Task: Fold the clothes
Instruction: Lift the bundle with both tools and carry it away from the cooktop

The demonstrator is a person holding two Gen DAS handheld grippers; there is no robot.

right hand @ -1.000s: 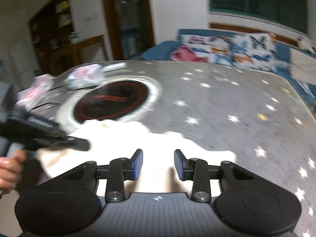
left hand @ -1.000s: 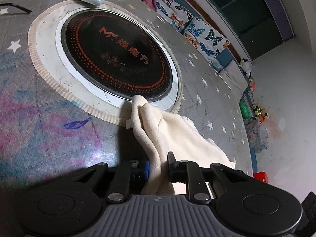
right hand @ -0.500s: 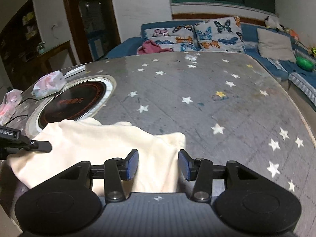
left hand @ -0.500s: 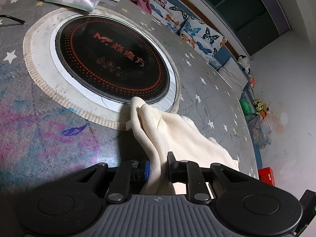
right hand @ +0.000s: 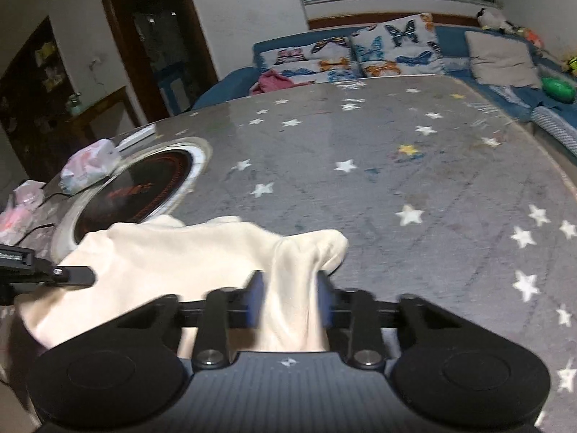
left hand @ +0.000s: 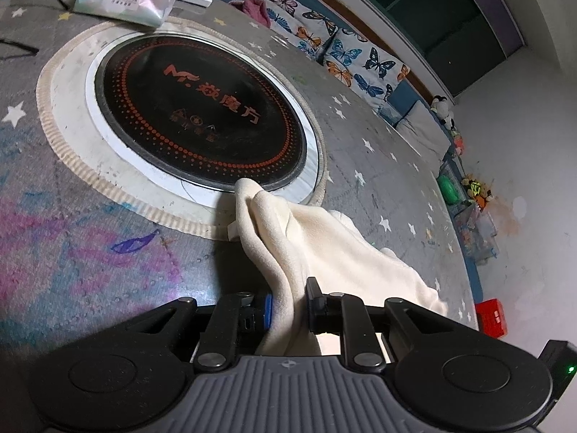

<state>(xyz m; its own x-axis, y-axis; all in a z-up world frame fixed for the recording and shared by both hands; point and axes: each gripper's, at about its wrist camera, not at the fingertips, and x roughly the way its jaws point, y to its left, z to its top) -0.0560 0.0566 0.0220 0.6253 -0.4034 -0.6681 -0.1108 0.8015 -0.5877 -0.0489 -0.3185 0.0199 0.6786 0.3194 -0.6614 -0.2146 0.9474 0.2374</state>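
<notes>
Both left gripper (left hand: 288,305) and right gripper (right hand: 288,297) pinch cream garment (right hand: 173,252)

Cream garment (left hand: 324,252) on grey, white-starred tablecloth (right hand: 396,180); black, orange-dotted cooktop (left hand: 202,108).

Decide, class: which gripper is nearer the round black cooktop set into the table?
Left. The left gripper holds the cream garment close beside the cooktop. The right gripper grips the garment's other end, farther along the table.
</notes>
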